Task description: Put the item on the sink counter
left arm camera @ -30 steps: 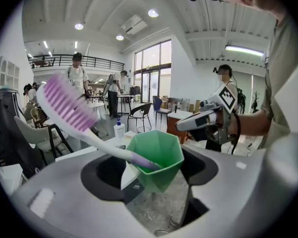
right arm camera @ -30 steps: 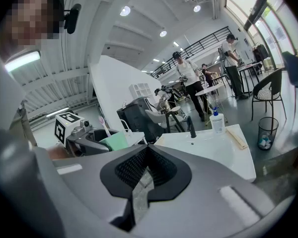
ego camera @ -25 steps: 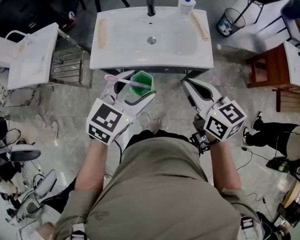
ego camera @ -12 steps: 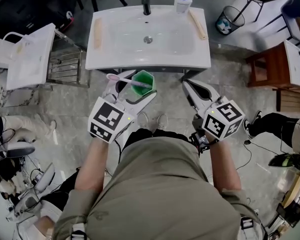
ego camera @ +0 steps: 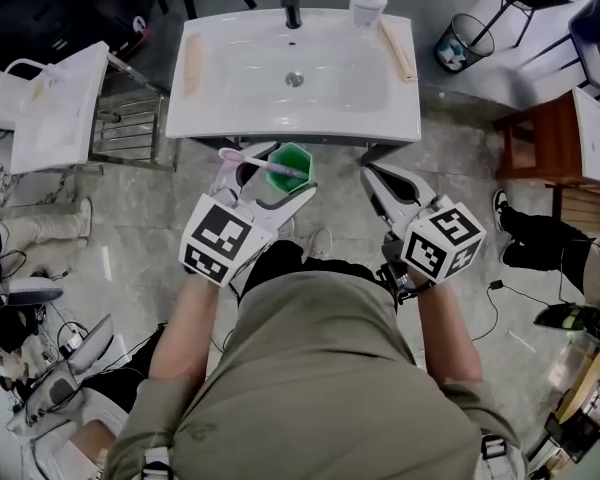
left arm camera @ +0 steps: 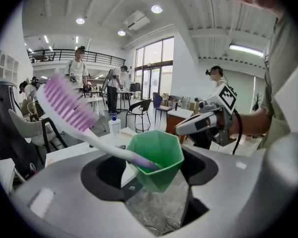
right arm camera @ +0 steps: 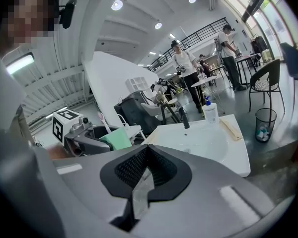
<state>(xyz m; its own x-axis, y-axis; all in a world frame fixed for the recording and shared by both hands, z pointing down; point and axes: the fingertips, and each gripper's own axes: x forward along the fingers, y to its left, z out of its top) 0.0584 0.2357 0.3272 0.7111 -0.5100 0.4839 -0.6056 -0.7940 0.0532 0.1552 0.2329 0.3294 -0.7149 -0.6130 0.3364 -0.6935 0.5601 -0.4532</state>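
Observation:
A green hexagonal cup (ego camera: 291, 164) with a pink toothbrush (ego camera: 250, 159) leaning in it is held just short of the front edge of the white sink counter (ego camera: 208, 116). My left gripper (ego camera: 272, 175) is shut on the cup's wall. In the left gripper view the cup (left arm camera: 157, 157) sits between the jaws and the toothbrush (left arm camera: 68, 108) slants up to the left. To the right my right gripper (ego camera: 378, 182) is shut with nothing in it, level with the cup. In the right gripper view its jaws meet (right arm camera: 145, 176) and the sink counter (right arm camera: 236, 157) lies ahead.
On the counter stand a black faucet (ego camera: 290, 2), a soap bottle (ego camera: 365, 8) and two wooden strips (ego camera: 192, 64) (ego camera: 399, 49) either side of the basin. A second white unit (ego camera: 52, 108) is left, a waste bin (ego camera: 459, 41) and a brown table (ego camera: 540, 138) right.
Both grippers have edged slightly forward toward the sink counter. The cup stays held in the left gripper and the right stays shut.

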